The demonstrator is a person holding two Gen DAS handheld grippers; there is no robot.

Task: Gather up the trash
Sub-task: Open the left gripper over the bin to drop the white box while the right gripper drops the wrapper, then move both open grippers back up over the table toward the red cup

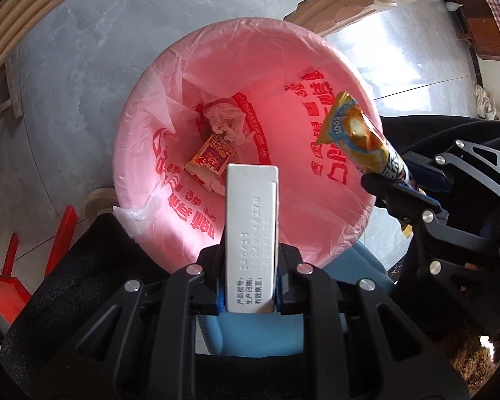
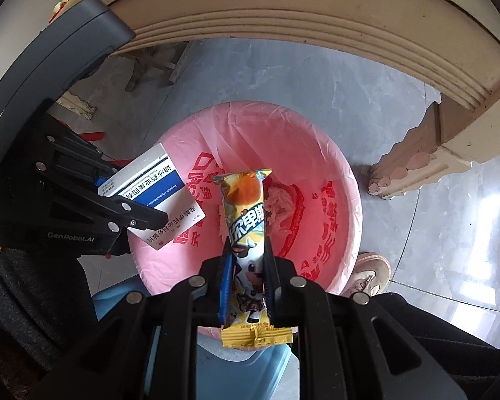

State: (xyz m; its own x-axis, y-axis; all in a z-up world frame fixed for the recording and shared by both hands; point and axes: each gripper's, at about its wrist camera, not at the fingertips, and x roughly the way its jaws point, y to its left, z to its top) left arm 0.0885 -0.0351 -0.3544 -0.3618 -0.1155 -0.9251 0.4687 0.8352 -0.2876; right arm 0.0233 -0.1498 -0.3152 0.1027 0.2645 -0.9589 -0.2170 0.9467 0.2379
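A bin lined with a pink bag [image 1: 333,76] [image 2: 343,180] stands on the floor below both grippers. My left gripper [image 1: 250,256] is shut on a white medicine box [image 1: 251,226] and holds it over the bin's near rim; the box also shows in the right wrist view [image 2: 153,193]. My right gripper [image 2: 248,260] is shut on a yellow snack wrapper [image 2: 246,220] over the bin, and this wrapper shows in the left wrist view [image 1: 356,136]. Inside the bin lie a small red box [image 1: 211,156] and crumpled plastic [image 1: 225,116].
A wooden table edge [image 2: 316,10] and its carved leg [image 2: 413,163] stand beside the bin. A red dustpan [image 1: 6,286] lies at the left. A blue stool [image 1: 250,333] is under the bin's near side. A shoe [image 2: 370,270] is at the right.
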